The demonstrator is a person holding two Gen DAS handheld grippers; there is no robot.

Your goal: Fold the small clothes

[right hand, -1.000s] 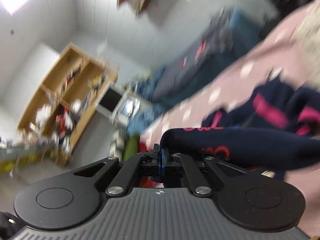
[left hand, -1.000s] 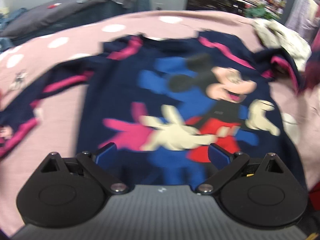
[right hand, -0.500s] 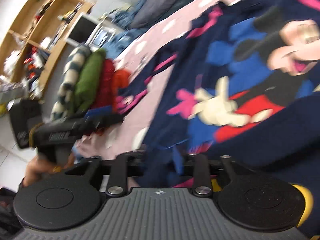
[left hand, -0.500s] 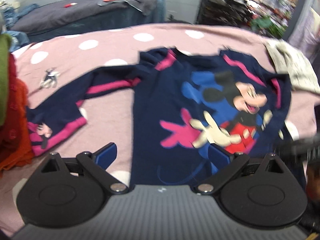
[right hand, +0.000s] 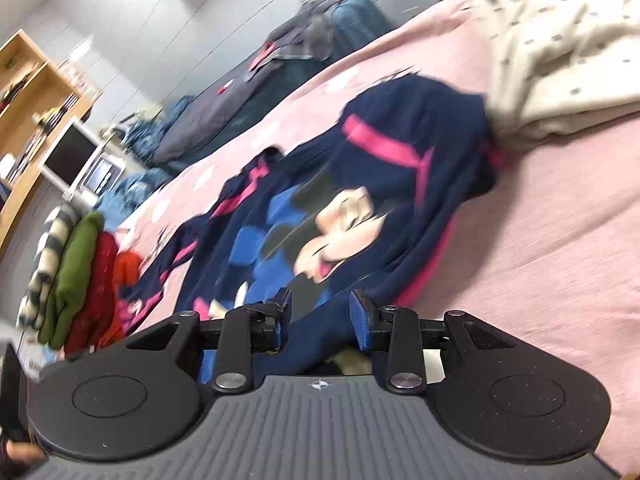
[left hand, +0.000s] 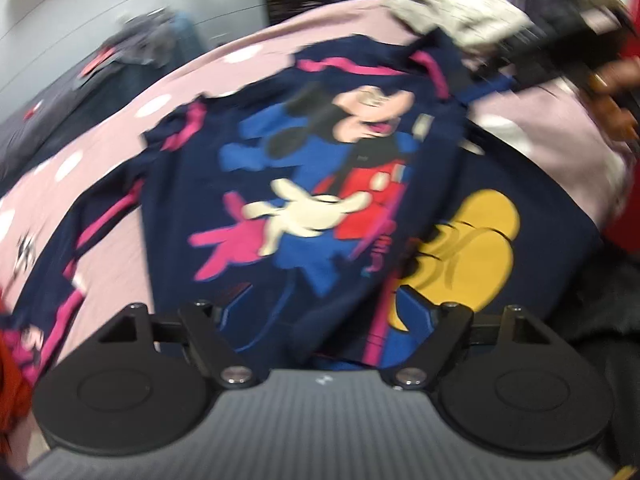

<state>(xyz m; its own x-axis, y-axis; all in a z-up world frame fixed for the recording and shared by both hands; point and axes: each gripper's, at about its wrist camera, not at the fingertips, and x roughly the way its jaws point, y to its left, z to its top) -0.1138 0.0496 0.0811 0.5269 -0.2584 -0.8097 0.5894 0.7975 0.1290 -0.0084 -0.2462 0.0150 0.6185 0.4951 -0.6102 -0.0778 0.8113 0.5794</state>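
A small navy sweater (left hand: 280, 184) with a cartoon mouse print and pink stripes lies face up on a pink bedspread (left hand: 100, 264) dotted with white spots. Its long axis runs from the hem, nearest the left wrist camera, up to the neckline at the far end, leaning slightly to the left in that view. One sleeve (left hand: 100, 216) stretches out flat from the sweater's left shoulder and down toward the bedspread's near left edge. The other sleeve (left hand: 480, 220) is folded across the sweater's right side, showing a yellow patch.

The left gripper (left hand: 320, 312) hovers over the hem. Its jaws have just been closing but remain wide apart, with navy fabric seen between them and neither pad pressing on it. The right gripper (right hand: 318, 316) sits low over the sweater's right side, below the printed face. Its jaws stand partly open; navy cloth lies between them, but the pads do not pinch it.

Beyond the sweater's neckline, touching its far right shoulder, rests a crumpled cream garment (right hand: 560, 48) with small dark specks. Off the sweater's outstretched sleeve, at the bedspread's edge, stands a stack of folded clothes (right hand: 76, 272) in striped, green, red and orange. A person's hand (left hand: 612, 92) holding the right gripper appears beyond the sweater's right shoulder in the left wrist view.
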